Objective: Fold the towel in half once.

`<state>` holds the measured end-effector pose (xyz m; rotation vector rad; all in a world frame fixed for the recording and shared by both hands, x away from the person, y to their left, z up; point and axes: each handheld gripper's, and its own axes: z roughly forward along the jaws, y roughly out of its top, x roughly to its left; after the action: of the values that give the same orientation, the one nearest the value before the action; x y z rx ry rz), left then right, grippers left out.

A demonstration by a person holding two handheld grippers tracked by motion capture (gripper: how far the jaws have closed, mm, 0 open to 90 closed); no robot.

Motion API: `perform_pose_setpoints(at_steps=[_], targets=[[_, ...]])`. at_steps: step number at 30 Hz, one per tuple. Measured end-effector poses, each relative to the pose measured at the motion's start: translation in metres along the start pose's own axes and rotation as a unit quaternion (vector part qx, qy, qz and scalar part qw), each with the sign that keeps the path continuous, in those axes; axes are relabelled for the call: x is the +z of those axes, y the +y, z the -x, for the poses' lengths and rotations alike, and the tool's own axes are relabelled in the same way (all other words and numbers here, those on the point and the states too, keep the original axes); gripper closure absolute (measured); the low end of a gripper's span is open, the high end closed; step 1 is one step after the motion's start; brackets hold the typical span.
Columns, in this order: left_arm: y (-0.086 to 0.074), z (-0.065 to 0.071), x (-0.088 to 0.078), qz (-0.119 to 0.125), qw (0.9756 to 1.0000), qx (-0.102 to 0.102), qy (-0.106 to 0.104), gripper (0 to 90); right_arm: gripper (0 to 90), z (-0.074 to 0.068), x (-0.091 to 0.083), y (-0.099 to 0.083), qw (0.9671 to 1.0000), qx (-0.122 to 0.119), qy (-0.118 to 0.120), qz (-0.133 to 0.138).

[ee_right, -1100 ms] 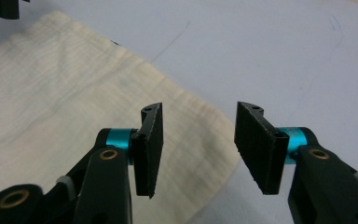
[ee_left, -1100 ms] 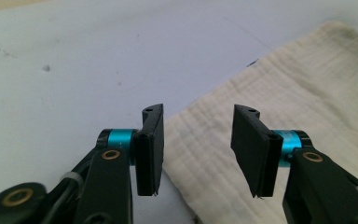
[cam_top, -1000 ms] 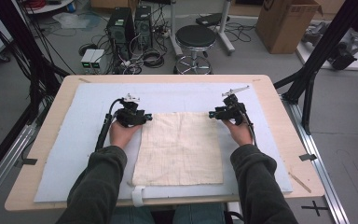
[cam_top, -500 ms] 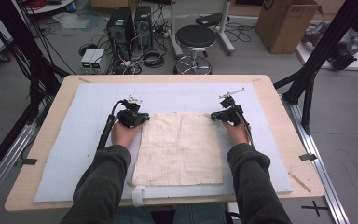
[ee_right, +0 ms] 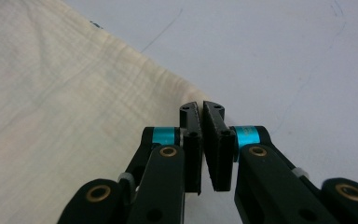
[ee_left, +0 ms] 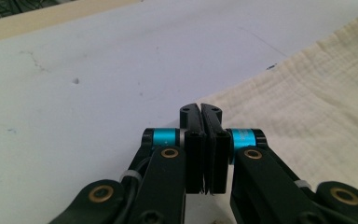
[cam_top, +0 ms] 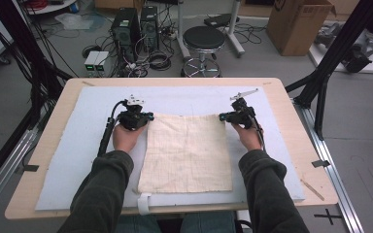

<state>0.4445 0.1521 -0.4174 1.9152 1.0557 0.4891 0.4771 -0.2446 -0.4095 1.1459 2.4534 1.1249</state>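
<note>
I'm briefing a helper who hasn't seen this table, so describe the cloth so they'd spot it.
On the wooden table lies a pale blue mat. The cloth is spread flat at its middle, between the person's forearms. It is cream, roughly square, faintly checked, the one fabric piece there.

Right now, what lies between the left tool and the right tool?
In the high view, only the far edge of the cream cloth spans from the left tool to the right tool.
</note>
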Motion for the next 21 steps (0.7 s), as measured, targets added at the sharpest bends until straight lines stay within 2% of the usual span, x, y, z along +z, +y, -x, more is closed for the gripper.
perform_pose_setpoints(at_steps=[2, 11, 15, 18, 21], targets=[[0.002, 0.002, -0.004, 0.004, 1.0000, 0.006, -0.002, 87.8, 86.2, -0.001, -0.007, 0.001, 0.9998, 0.004, 0.008, 0.017], [0.001, 0.010, -0.026, 0.037, 0.9990, 0.021, -0.015, 87.7, 86.2, -0.007, -0.032, -0.002, 0.9978, -0.017, 0.024, 0.060], [-0.004, 0.014, -0.036, 0.048, 0.9983, 0.023, -0.022, 87.7, 86.2, -0.011, -0.038, -0.011, 0.9973, -0.017, 0.036, 0.062], [-0.008, 0.018, -0.042, 0.042, 0.9982, 0.034, -0.024, 87.7, 86.2, -0.017, -0.042, -0.011, 0.9965, -0.024, 0.046, 0.066], [-0.012, 0.022, -0.050, 0.054, 0.9975, 0.033, -0.030, 87.7, 86.2, -0.024, -0.046, -0.010, 0.9954, -0.035, 0.061, 0.065]])
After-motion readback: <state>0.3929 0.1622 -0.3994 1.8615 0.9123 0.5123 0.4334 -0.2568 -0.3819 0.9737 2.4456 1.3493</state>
